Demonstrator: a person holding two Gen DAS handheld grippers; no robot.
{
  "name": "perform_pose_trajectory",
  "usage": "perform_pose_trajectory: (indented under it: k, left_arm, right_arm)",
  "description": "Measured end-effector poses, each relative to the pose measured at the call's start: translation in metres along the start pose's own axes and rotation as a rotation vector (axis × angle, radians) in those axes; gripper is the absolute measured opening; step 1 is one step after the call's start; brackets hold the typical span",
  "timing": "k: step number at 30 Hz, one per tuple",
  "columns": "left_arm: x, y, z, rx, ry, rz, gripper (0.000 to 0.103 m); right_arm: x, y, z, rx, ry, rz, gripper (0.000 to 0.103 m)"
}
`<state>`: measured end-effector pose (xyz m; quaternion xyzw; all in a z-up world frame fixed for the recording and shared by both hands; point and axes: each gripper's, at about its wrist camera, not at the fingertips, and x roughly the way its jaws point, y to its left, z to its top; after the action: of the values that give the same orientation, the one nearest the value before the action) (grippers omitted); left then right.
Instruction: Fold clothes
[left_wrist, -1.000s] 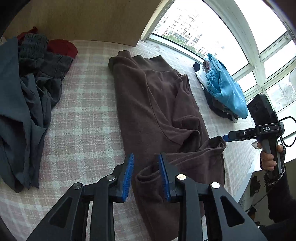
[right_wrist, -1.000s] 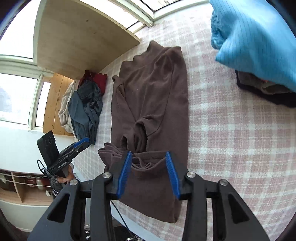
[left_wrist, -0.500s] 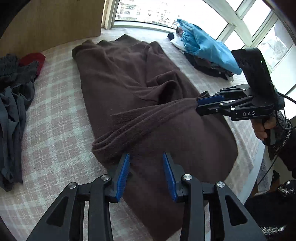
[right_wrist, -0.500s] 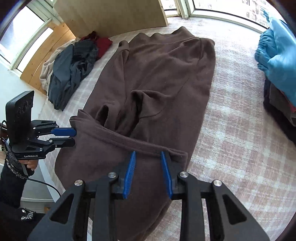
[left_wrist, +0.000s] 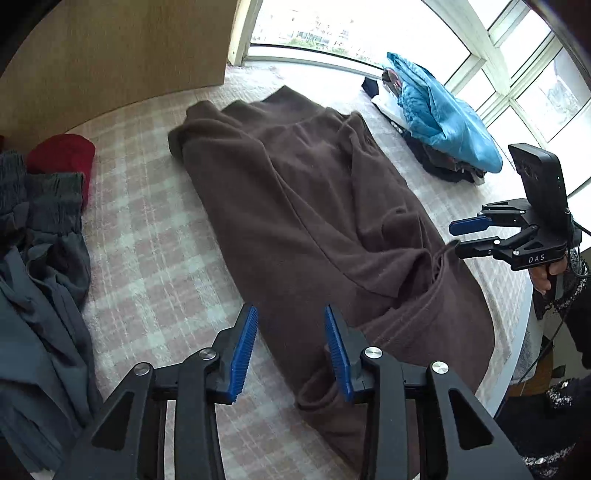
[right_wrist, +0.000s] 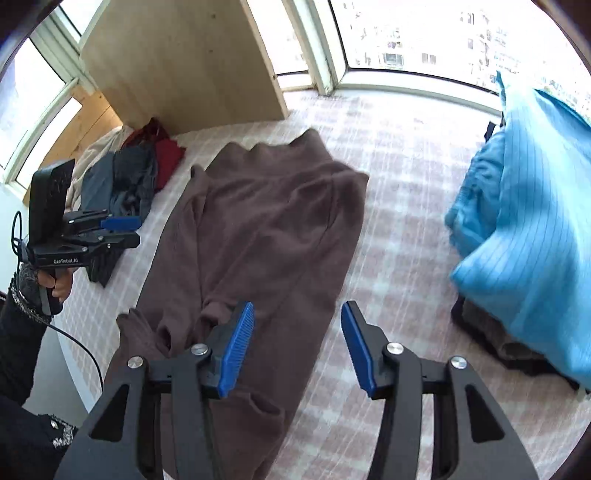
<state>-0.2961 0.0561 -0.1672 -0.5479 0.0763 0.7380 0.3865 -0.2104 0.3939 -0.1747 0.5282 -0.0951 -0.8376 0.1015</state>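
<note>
A brown fleece garment (left_wrist: 306, 218) lies lengthwise on the checked table, its sides folded in and its near end bunched and hanging over the table edge. It also shows in the right wrist view (right_wrist: 266, 236). My left gripper (left_wrist: 291, 339) is open and empty, held above the garment's near left edge. My right gripper (right_wrist: 297, 343) is open and empty above the garment's near right edge. Each gripper shows in the other's view, the right one (left_wrist: 458, 236) and the left one (right_wrist: 129, 232), both open beside the garment.
A pile of dark grey and red clothes (left_wrist: 40, 229) lies on the left of the table. A blue garment on a stack of dark clothes (left_wrist: 443, 122) sits at the far right. A wooden panel (left_wrist: 110, 55) stands behind. The table's rounded edge (left_wrist: 517, 347) is near.
Both grippers have let go of the garment's hem and opened wider. They have pulled back and risen. The brown garment now lies loose on the table.
</note>
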Motion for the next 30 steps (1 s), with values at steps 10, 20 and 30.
perform_pose_trajectory:
  k: [10, 20, 30]
  left_arm:
    - [0.056, 0.073, 0.101, -0.042, 0.012, 0.056, 0.044]
    - [0.058, 0.084, 0.116, -0.018, 0.008, 0.025, 0.049]
    - [0.096, 0.06, 0.157, 0.092, 0.038, 0.063, 0.034]
  right_arm:
    - [0.097, -0.01, 0.137, -0.058, 0.054, -0.007, 0.051]
    - [0.133, 0.0, 0.139, -0.111, 0.152, 0.096, 0.007]
    - [0.111, -0.009, 0.135, -0.079, 0.063, 0.033, 0.006]
